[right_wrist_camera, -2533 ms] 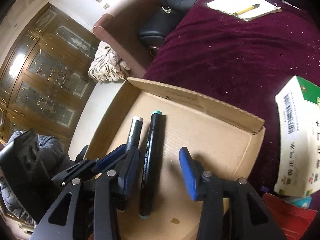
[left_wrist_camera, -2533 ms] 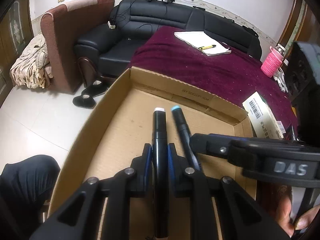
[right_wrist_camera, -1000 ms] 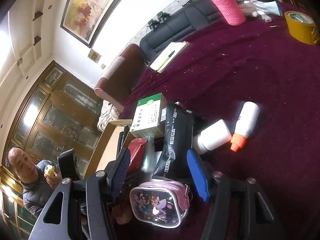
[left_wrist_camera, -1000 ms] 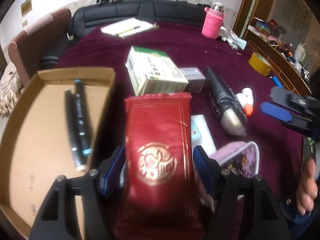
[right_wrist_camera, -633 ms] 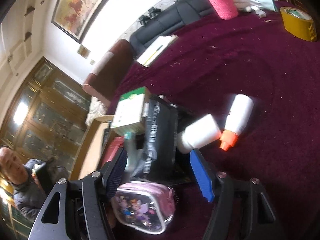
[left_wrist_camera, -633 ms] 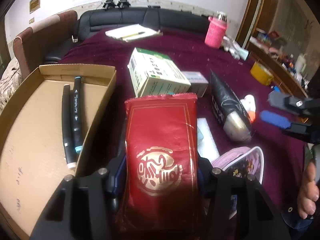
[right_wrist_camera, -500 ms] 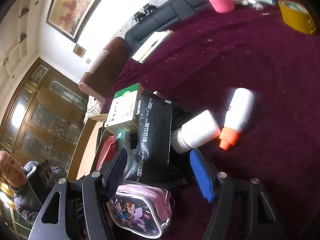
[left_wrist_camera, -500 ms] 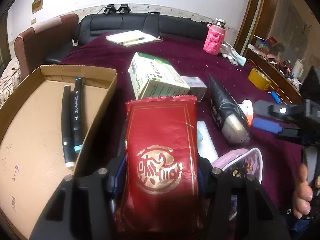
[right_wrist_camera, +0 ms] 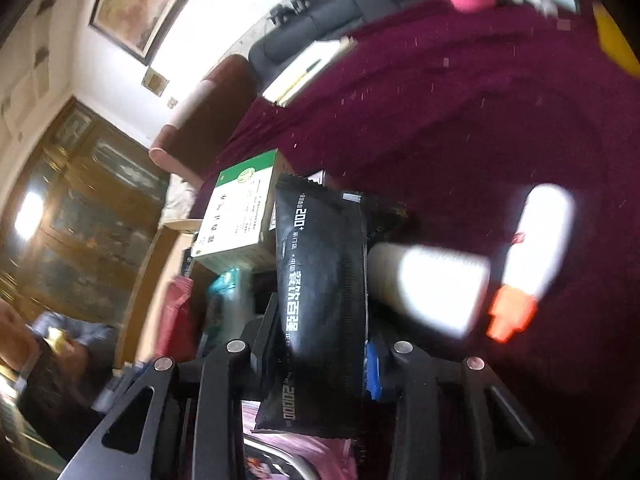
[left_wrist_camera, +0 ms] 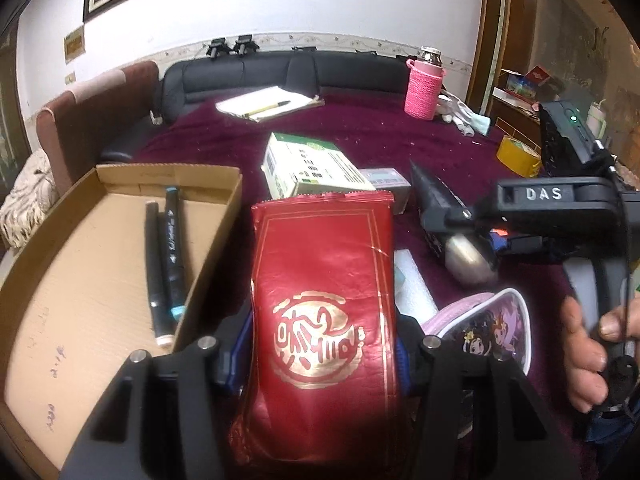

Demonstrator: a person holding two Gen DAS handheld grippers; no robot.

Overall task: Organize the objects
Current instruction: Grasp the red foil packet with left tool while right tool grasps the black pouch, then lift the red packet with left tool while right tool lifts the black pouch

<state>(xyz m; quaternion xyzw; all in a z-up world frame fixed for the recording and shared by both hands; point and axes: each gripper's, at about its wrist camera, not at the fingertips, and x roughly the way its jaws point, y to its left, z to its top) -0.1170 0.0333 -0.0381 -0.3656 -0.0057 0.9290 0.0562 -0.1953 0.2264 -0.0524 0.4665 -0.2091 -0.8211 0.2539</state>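
Gripping now: left gripper is clamped on the red packet, blue pads pressing both its long edges.
Red packet: glossy red foil with gold border lines and a round gold emblem; creased; it stands at 6 o'clock in the left wrist view, top edge pointing to 12.
Right gripper: jaws closing, with the black packet between them and the pads on its sides.
Black packet: matte black, white lettering running lengthwise, crimped seam along one side.
Cardboard box: at 9 o'clock of the red packet, just beside it; two black markers lie side by side inside.
Green-and-white carton: at 12 o'clock, just behind the red packet.
Pink cartoon pouch: at 3 o'clock.
Table cloth: dark maroon, under everything.
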